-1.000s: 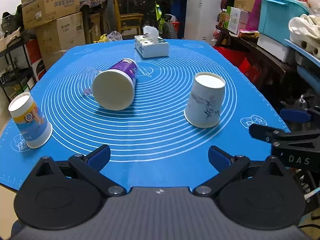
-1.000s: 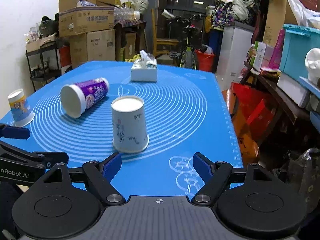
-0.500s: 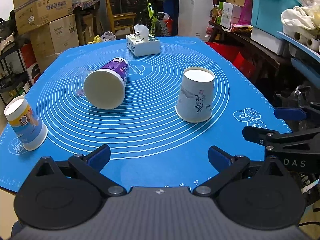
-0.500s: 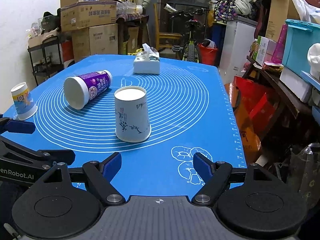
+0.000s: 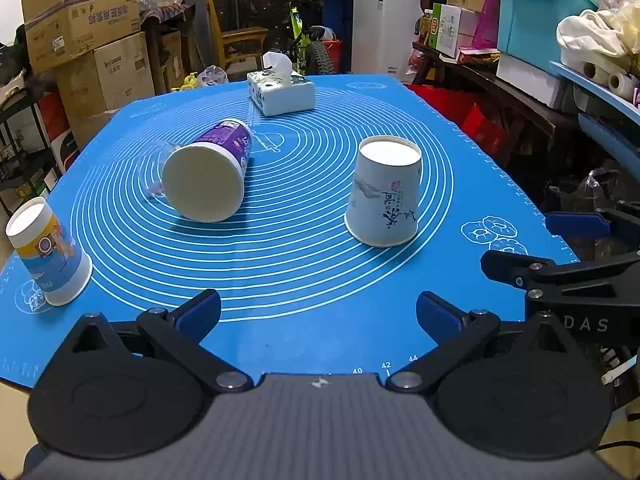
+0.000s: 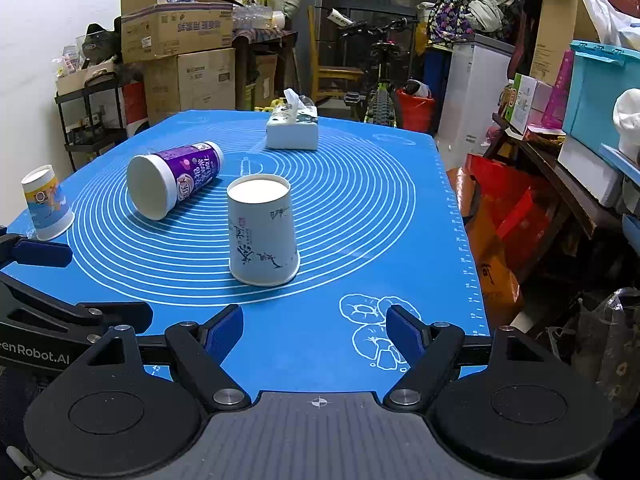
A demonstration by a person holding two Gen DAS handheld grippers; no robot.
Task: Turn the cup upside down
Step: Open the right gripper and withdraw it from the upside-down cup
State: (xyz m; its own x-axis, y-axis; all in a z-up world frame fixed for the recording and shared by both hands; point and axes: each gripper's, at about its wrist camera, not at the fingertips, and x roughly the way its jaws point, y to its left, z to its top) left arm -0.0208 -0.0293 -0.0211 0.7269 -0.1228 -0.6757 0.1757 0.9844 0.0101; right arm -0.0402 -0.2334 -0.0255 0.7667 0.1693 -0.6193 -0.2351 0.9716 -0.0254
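Note:
A white paper cup with ink drawings (image 5: 384, 196) (image 6: 262, 232) stands upside down on the blue mat (image 5: 320, 280), rim down. A purple cup (image 5: 210, 172) (image 6: 174, 182) lies on its side, its base toward me. A yellow and blue cup (image 5: 46, 252) (image 6: 46, 202) stands upside down at the left edge. My left gripper (image 5: 318, 316) is open and empty over the near mat edge. My right gripper (image 6: 316, 330) is open and empty, just short of the white cup. Each gripper shows in the other's view.
A tissue box (image 5: 280, 92) (image 6: 292, 130) sits at the far side of the mat. A clear plastic cup (image 5: 158, 172) lies behind the purple cup. Cardboard boxes (image 5: 84, 36), a bicycle (image 6: 376, 80), shelves and bins (image 5: 544, 16) surround the table.
Both grippers have drawn back toward the near edge of the mat, still open. The cups have not moved.

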